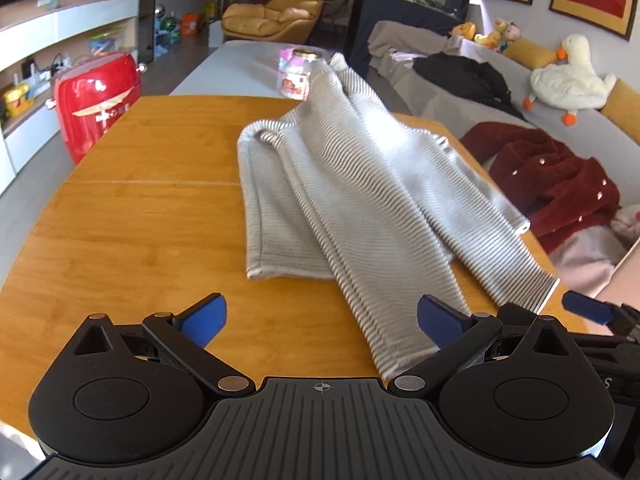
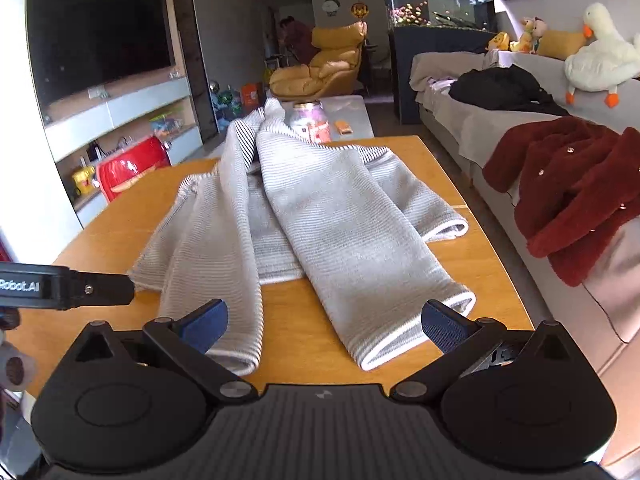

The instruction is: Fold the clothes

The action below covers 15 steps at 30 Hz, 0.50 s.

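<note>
A grey striped knit top (image 1: 352,184) (image 2: 320,216) lies flat on the wooden table (image 1: 140,220) (image 2: 480,260), with both sleeves laid down over its body toward the near edge. My left gripper (image 1: 322,320) is open and empty just above the table; one sleeve end (image 1: 400,356) lies beside its right pad. My right gripper (image 2: 324,326) is open and empty too, with the white-edged cuff (image 2: 416,336) by its right pad and the other sleeve end (image 2: 240,356) by its left. Each view catches the other gripper at its edge: the right (image 1: 588,310), the left (image 2: 68,286).
A lidded jar (image 1: 298,74) (image 2: 312,122) stands behind the top. A red appliance (image 1: 96,100) (image 2: 128,168) sits left of the table. The sofa at right holds a dark red coat (image 1: 556,184) (image 2: 572,184) and a plush goose (image 2: 600,60). A person (image 2: 296,40) stands far back.
</note>
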Each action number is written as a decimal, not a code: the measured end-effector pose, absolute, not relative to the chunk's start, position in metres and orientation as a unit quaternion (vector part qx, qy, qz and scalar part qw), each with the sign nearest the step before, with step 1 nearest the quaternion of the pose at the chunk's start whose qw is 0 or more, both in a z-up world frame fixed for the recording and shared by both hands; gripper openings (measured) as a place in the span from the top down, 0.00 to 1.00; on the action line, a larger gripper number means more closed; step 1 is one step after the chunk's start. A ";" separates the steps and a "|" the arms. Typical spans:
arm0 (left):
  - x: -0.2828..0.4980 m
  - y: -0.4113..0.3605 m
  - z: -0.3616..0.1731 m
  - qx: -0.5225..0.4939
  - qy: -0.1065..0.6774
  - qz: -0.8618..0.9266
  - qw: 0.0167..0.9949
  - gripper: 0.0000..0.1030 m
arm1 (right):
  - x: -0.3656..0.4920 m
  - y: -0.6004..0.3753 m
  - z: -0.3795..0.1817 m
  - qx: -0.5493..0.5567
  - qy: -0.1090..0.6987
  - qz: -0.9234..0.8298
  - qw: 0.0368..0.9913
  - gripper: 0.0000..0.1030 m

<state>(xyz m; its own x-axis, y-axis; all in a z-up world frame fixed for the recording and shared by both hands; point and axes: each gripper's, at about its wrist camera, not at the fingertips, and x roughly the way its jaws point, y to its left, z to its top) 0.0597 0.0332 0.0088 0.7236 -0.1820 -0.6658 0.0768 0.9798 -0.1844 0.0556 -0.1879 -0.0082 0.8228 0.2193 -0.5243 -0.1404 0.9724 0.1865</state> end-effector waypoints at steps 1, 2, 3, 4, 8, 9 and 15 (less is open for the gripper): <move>0.069 0.036 0.011 -0.077 0.357 -0.080 0.927 0.00 | 0.061 -0.191 -0.005 0.085 0.271 0.104 0.953 0.00; 0.079 0.039 0.013 -0.081 0.351 -0.091 0.928 0.00 | 0.066 -0.194 -0.003 0.098 0.262 0.111 0.954 0.00; 0.091 0.041 0.012 -0.085 0.350 -0.102 0.927 0.00 | 0.073 -0.197 -0.002 0.109 0.257 0.117 0.953 0.00; 0.105 0.042 0.012 -0.089 0.352 -0.116 0.925 0.00 | 0.081 -0.199 -0.001 0.119 0.252 0.124 0.952 0.00; 0.156 0.048 0.004 -0.108 0.360 -0.147 0.915 0.00 | 0.118 -0.203 0.000 0.128 0.260 0.137 0.947 0.00; 0.169 0.050 0.002 -0.115 0.365 -0.153 0.911 0.00 | 0.129 -0.202 0.000 0.121 0.263 0.139 0.947 0.00; 0.232 0.071 -0.015 -0.217 0.375 -0.180 0.883 0.00 | 0.198 -0.197 0.001 0.091 0.275 0.154 0.945 0.00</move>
